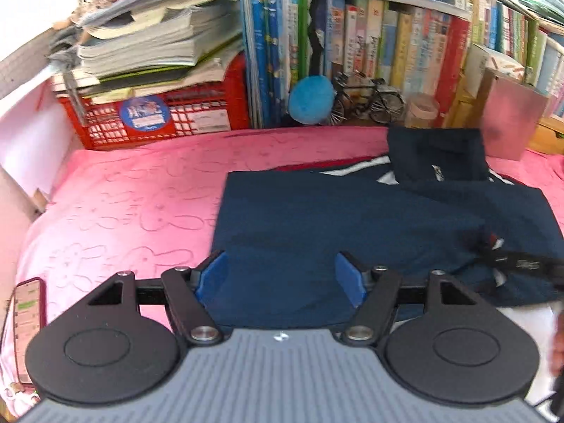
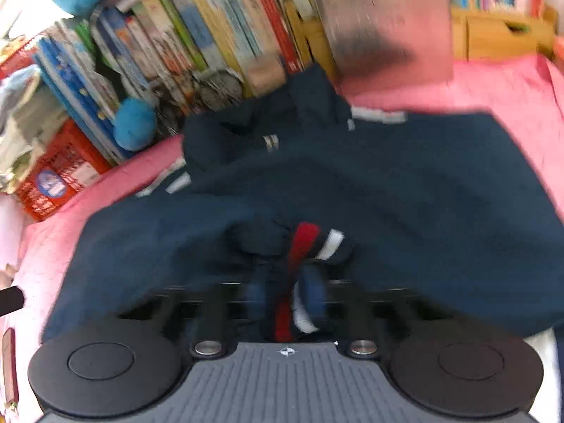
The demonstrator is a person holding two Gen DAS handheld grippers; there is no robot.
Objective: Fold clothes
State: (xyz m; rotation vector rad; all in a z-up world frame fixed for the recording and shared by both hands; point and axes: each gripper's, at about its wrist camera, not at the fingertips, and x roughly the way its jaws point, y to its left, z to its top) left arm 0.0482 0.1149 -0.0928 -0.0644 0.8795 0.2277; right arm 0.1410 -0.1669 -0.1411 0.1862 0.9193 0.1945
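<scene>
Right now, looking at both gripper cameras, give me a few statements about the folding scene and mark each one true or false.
1. The left gripper stands open, nothing pinched between its blue pads. True.
2. The right gripper is open and empty. False: it is shut on the navy garment, at a red and white striped trim.
3. The garment lies on a pink bedsheet. True.
4. The crate under the stacked books is blue. False: it is red.
5. A phone lies on the sheet beside the left gripper. True.
</scene>
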